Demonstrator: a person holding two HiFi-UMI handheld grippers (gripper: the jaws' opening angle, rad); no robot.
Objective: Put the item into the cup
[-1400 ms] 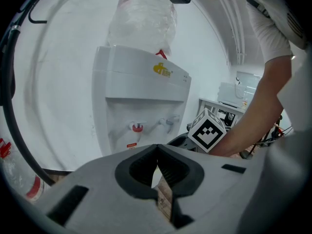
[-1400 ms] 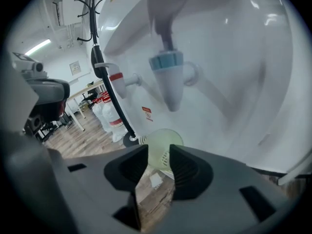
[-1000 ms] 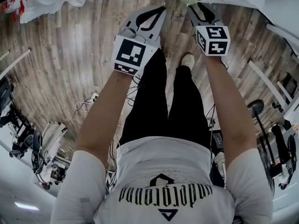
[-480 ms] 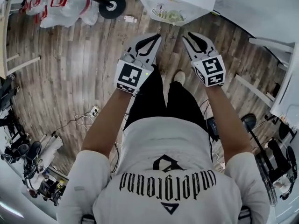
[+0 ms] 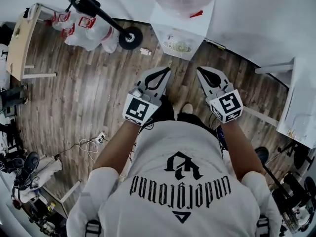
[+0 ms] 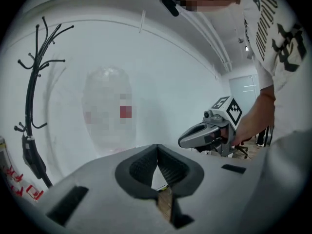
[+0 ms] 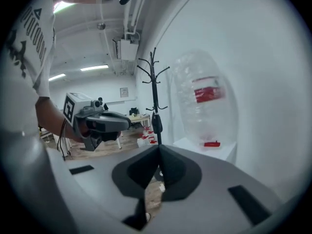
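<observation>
No cup and no item to go in it show in any view. I hold both grippers raised in front of my chest, pointing at a white wall. My left gripper is shut, its tips meeting with nothing between them. My right gripper has just been closing and is now shut and empty, its tips touching. The two are side by side and apart. From the left gripper view I see the right gripper, and from the right gripper view the left gripper.
Ahead stands a white water dispenser topped by a clear bottle with a red label. A black coat stand rises to its left, near bags on the wood floor. A white table is at right.
Both grippers have risen from near the legs to chest height, and the head view has swung towards the wall. The right jaws have closed from open to shut.
</observation>
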